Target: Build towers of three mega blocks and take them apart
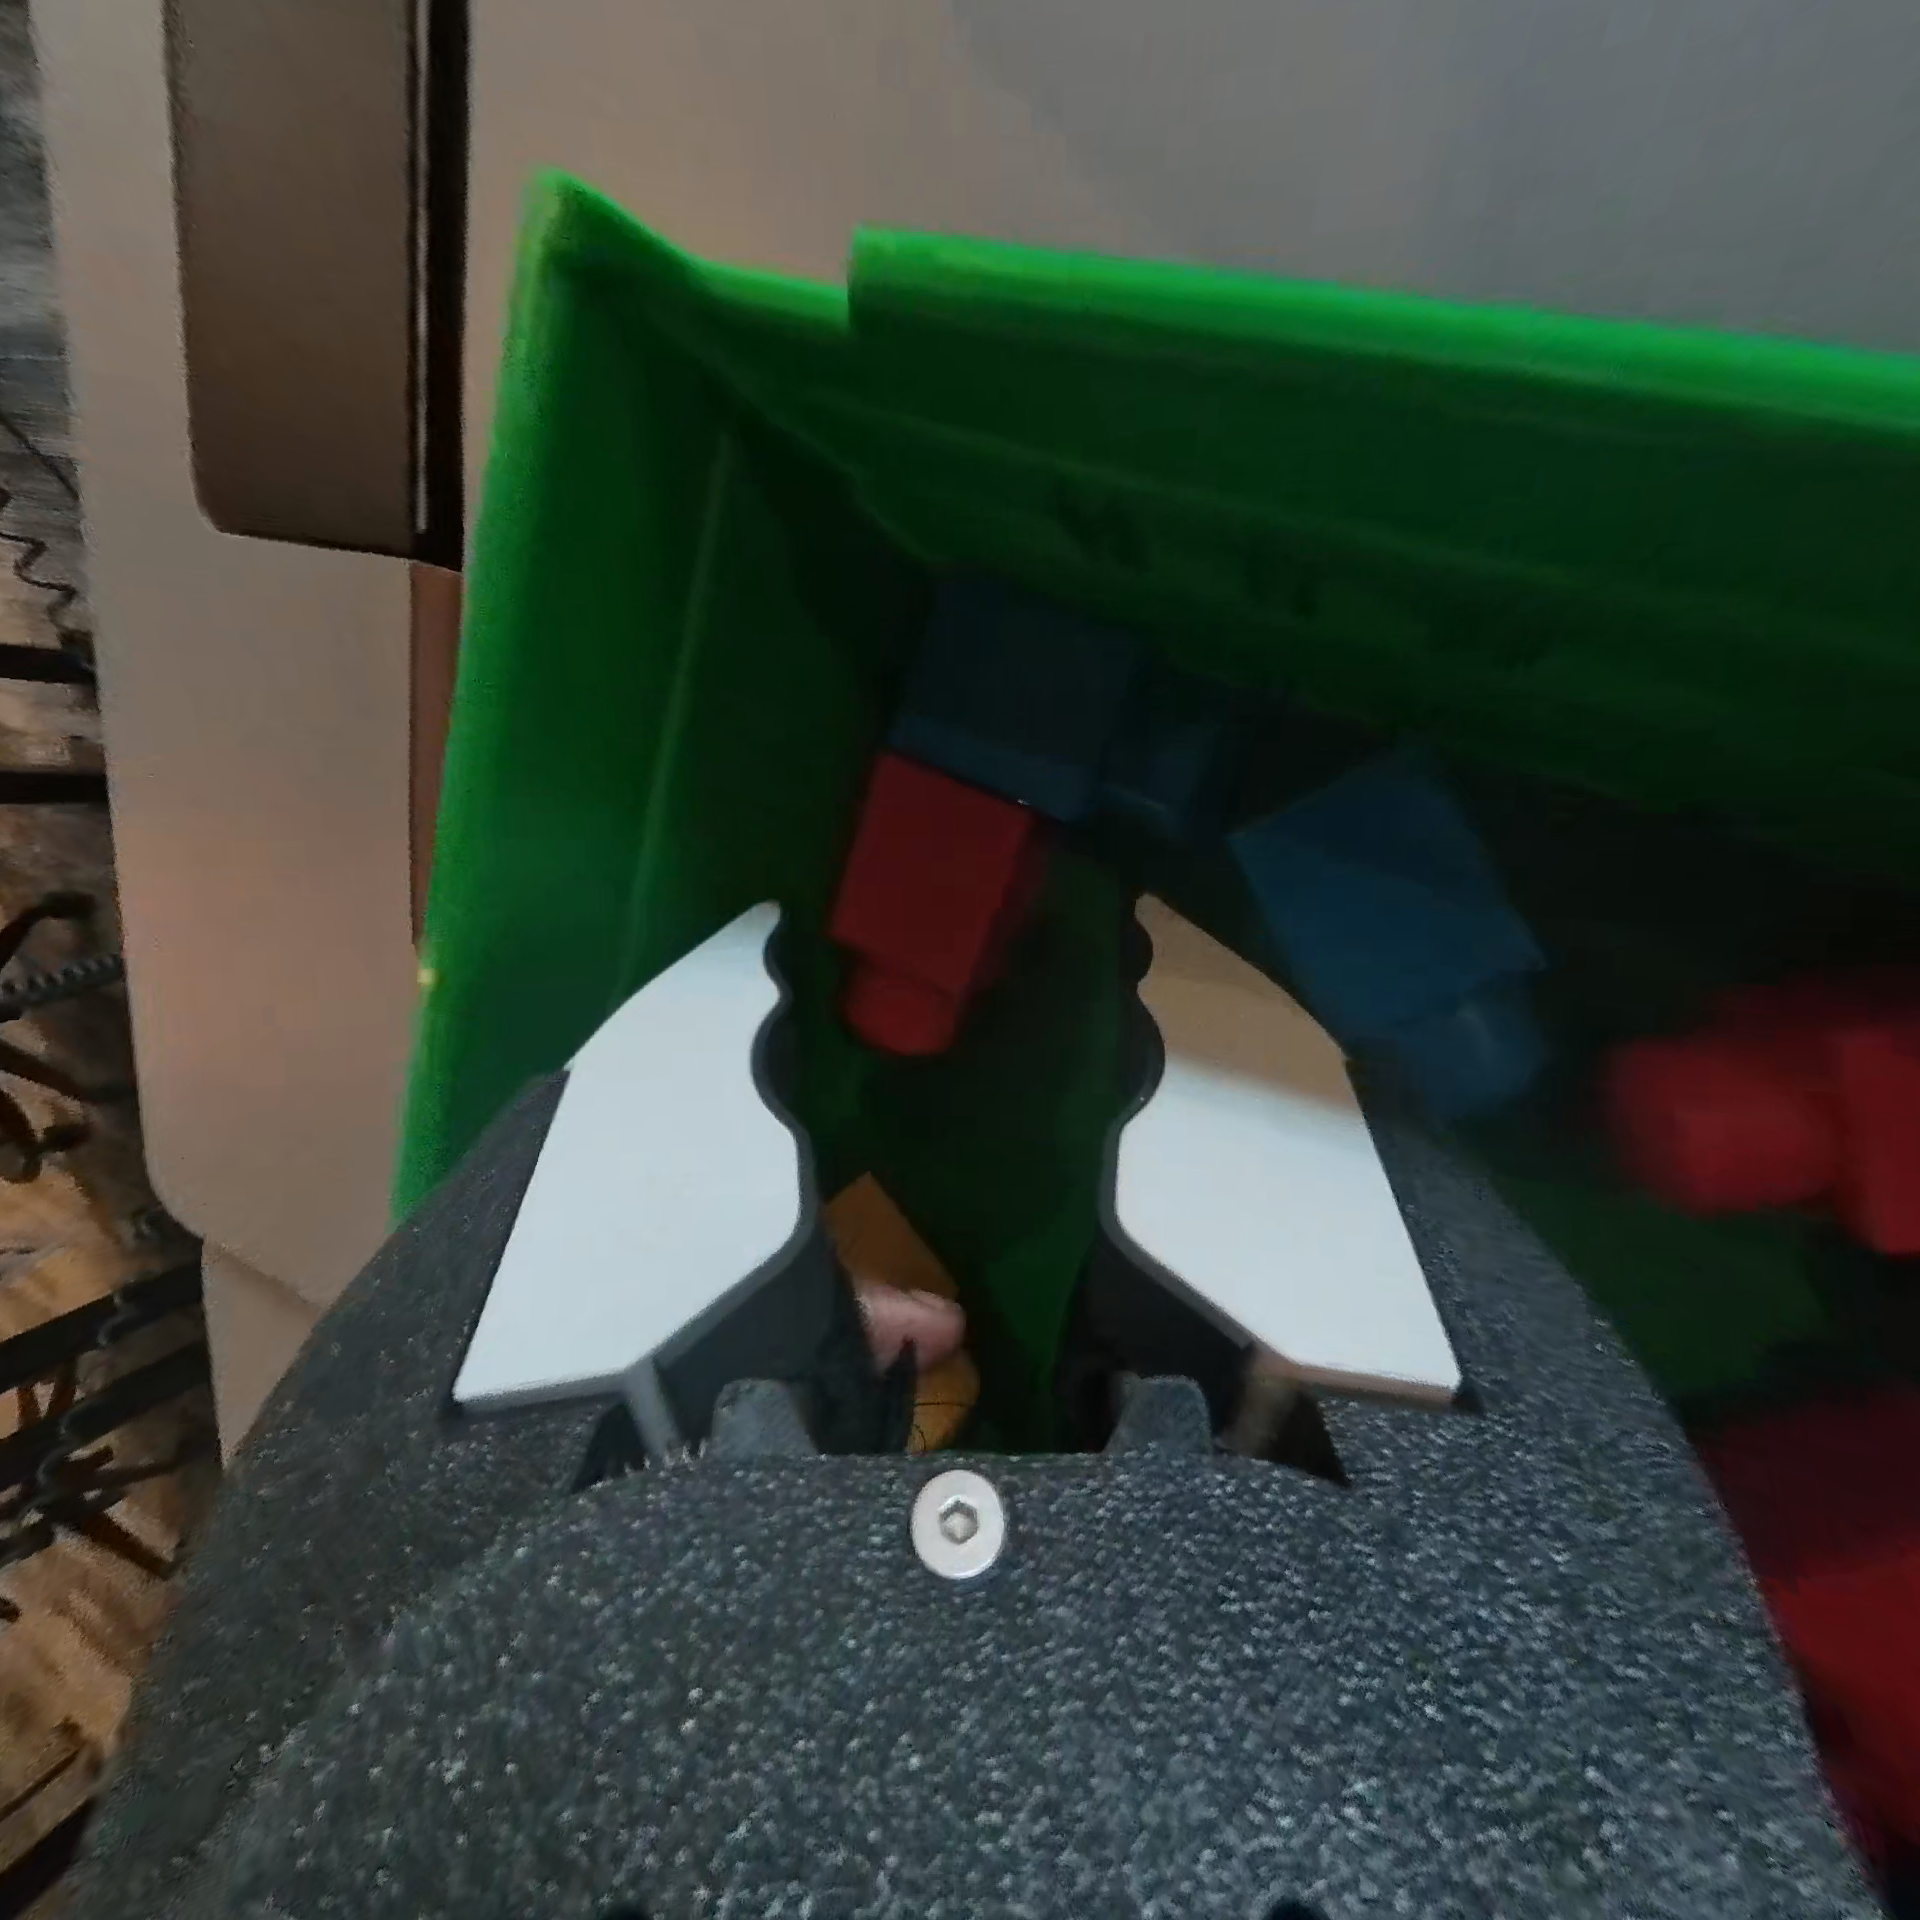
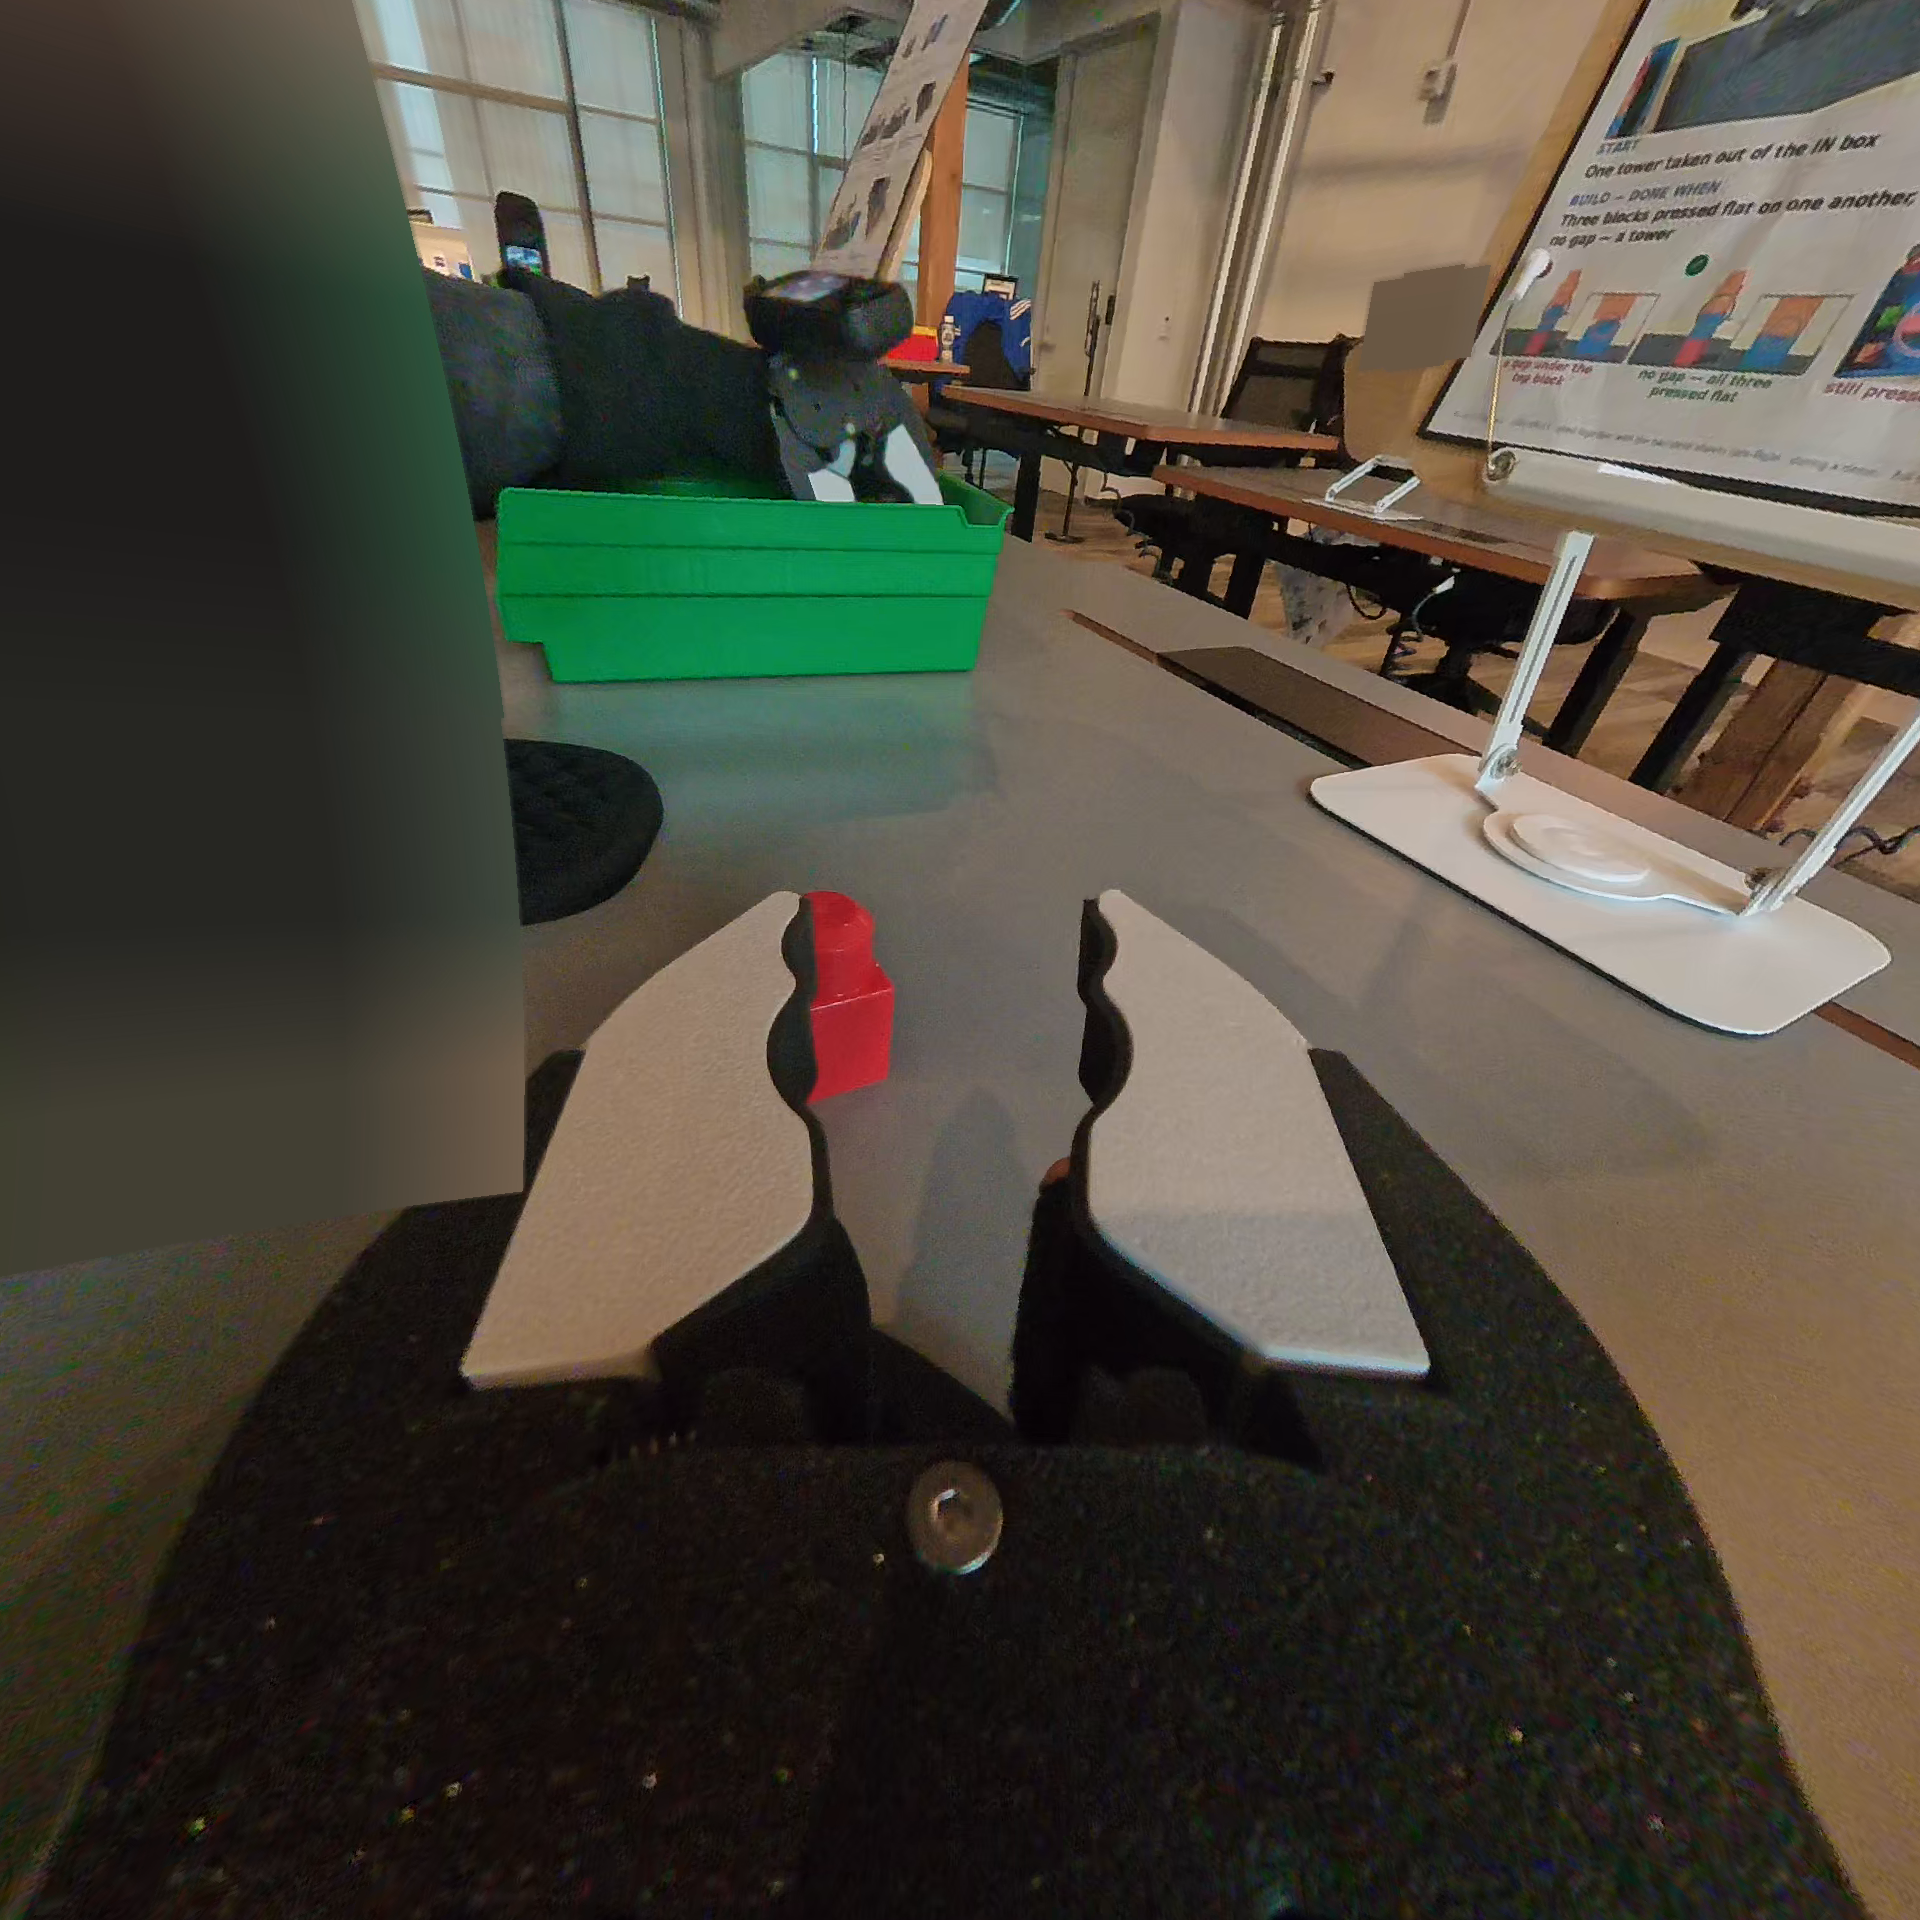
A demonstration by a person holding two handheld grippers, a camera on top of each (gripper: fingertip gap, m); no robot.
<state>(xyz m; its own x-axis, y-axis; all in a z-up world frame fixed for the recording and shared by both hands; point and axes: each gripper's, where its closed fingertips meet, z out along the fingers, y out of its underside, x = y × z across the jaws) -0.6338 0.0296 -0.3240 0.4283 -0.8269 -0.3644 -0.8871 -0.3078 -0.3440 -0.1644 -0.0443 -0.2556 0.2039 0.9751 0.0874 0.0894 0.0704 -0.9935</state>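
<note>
My left gripper (image 1: 956, 935) is open and reaches into a green bin (image 1: 644, 623). Just past its fingertips lies a red block (image 1: 925, 904) joined end to end with a dark blue block (image 1: 1018, 696). Another blue block (image 1: 1371, 914) lies to the right, and more red blocks (image 1: 1745, 1101) lie further right, blurred. My right gripper (image 2: 940, 914) is open and empty, low over the grey table (image 2: 1143, 831). A single red block (image 2: 847, 997) stands on the table, partly hidden behind its left finger (image 2: 665, 1122). In the right wrist view the left gripper (image 2: 862, 457) dips into the green bin (image 2: 738, 592).
A white stand base (image 2: 1600, 894) holding an instruction board (image 2: 1714, 208) is at the right of the table. A black round pad (image 2: 571, 821) lies at the left. A cardboard box (image 1: 312, 270) stands beside the bin in the left wrist view. Left tips to right tips: about 50 cm.
</note>
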